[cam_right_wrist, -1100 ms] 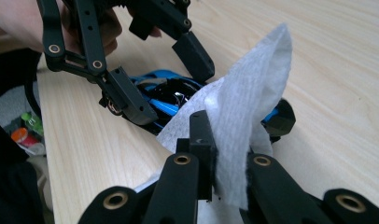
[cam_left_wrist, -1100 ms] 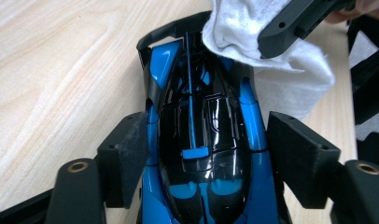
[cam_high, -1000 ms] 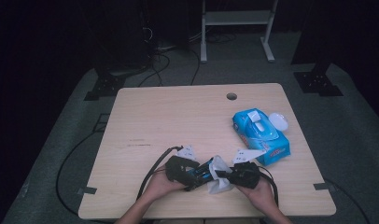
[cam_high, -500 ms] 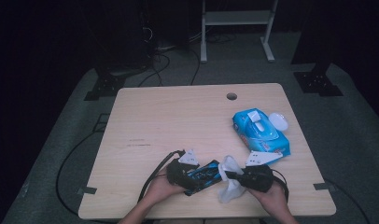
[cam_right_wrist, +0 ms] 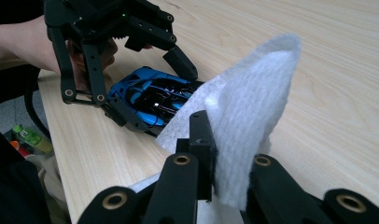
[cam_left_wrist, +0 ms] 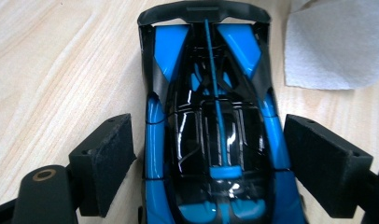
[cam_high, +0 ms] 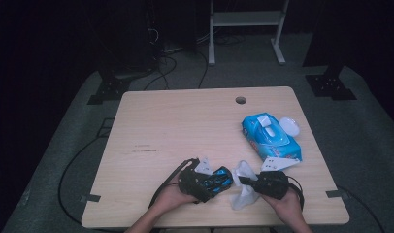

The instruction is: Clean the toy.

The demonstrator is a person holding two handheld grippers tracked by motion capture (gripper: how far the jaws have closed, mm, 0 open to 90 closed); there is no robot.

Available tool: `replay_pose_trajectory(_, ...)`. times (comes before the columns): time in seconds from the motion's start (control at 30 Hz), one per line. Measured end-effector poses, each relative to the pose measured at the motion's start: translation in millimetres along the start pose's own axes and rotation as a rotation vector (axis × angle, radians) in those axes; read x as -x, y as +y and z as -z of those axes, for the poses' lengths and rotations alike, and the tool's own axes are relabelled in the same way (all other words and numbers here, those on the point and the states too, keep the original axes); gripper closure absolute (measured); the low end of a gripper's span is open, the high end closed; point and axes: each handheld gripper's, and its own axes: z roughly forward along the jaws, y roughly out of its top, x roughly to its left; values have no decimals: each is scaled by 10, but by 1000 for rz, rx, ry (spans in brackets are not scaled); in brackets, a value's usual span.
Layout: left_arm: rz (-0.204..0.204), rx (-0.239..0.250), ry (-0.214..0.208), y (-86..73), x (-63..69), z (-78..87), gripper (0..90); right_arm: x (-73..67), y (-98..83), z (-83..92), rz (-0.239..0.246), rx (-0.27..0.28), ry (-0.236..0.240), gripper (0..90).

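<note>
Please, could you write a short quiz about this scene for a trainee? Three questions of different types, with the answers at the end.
1. What do the fingers of the right gripper hold?
2. True or false: the blue wipes pack lies on the floor.
3. Which colour is the toy car? A red, B blue and black, C green.

Key
1. A white wipe, pinched between them.
2. False: it lies on the table.
3. B.

Pretty dark room – light falls mostly on the pale wooden table (cam_high: pixel 185 126), which has a round cable hole (cam_high: pixel 240 100) near its far edge. Grey carpet (cam_high: pixel 374 126) underneath, black cables (cam_high: pixel 171 63) trailing across it, and a white metal stand (cam_high: pixel 246 19) behind.
</note>
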Motion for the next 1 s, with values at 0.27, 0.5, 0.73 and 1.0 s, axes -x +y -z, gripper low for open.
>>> replay_pose_trajectory(0.27, -38, 8, 41, -5, 85, -25, 238, 29, -26, -2, -17, 4, 3, 857)
replay_pose_trajectory(0.5, -42, 13, 44, -8, 81, -17, 258, 28, -20, -3, -19, 10, 11, 857)
replay_pose_trajectory(0.73, -62, 4, 32, -9, 69, -3, 259, 43, -25, 37, -34, 27, 10, 857)
replay_pose_trajectory(1.0, -64, 28, 38, 24, 42, 64, 259, 38, -19, 30, -38, 25, 11, 857)
